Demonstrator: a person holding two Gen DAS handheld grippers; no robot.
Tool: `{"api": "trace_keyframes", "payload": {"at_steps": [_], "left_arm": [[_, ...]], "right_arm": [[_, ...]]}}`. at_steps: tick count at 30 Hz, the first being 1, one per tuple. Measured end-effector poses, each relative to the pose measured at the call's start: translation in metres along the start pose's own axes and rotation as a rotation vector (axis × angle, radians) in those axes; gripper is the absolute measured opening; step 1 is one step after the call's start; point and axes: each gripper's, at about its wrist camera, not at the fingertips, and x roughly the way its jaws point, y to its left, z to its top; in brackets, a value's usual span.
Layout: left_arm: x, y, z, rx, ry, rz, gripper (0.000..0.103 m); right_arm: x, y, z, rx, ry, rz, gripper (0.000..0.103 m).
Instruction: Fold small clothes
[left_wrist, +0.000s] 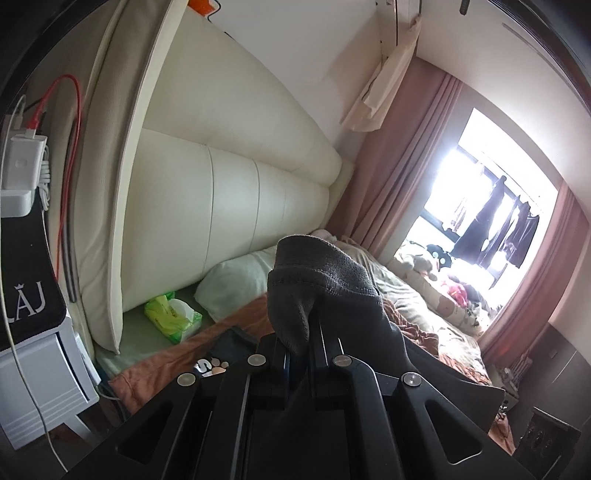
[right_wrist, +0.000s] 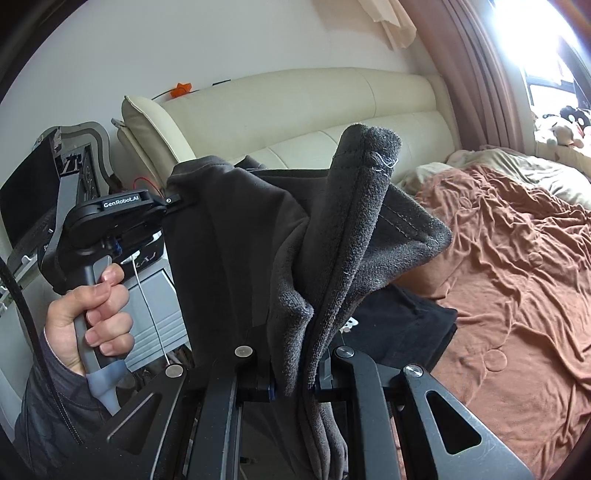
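Note:
A dark grey fleece garment (right_wrist: 258, 229) hangs in the air, stretched between both grippers above the bed. My right gripper (right_wrist: 299, 384) is shut on one bunched hem, which stands up in front of the lens. My left gripper (left_wrist: 306, 343) is shut on another edge of the same garment (left_wrist: 325, 280), whose stitched hem folds over the fingers. In the right wrist view the left gripper (right_wrist: 173, 201) shows from the side, held by a hand (right_wrist: 92, 314) and pinching the garment's left corner. A black folded garment (right_wrist: 399, 321) lies on the bed below.
The bed has a rust-brown blanket (right_wrist: 517, 277), a cream padded headboard (left_wrist: 229, 206) and a pale pillow (left_wrist: 236, 284). A green wipes pack (left_wrist: 173, 317) lies by the headboard. A white nightstand (left_wrist: 40, 387) with chargers stands left. Soft toys (left_wrist: 424, 262) sit near the bright window.

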Motion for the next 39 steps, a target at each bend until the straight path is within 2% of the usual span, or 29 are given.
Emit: {"api": "trace_keyframes", "payload": {"at_steps": [4, 10, 14, 23, 34, 37, 39], "left_arm": [[0.026, 0.008, -0.001, -0.004, 0.032, 0.029, 0.006], [0.084, 0.017, -0.012, -0.01, 0.085, 0.054, 0.007], [0.121, 0.017, -0.018, -0.004, 0.133, 0.076, 0.007], [0.191, 0.024, -0.027, 0.014, 0.201, 0.128, 0.007], [0.28, 0.038, -0.052, 0.049, 0.295, 0.192, 0.007], [0.308, 0.04, -0.062, 0.098, 0.337, 0.241, 0.009], [0.325, 0.043, -0.072, 0.13, 0.399, 0.304, 0.015]], "right_arm": [[0.025, -0.02, 0.004, 0.033, 0.024, -0.016, 0.01], [0.058, -0.059, 0.003, 0.089, 0.04, -0.115, 0.01], [0.083, -0.078, 0.005, 0.108, 0.075, -0.129, 0.01], [0.138, -0.119, 0.016, 0.17, 0.138, -0.111, 0.01], [0.197, -0.17, 0.009, 0.216, 0.187, -0.118, 0.01], [0.218, -0.186, 0.004, 0.221, 0.22, -0.116, 0.011], [0.233, -0.198, -0.003, 0.232, 0.265, -0.11, 0.014]]}}
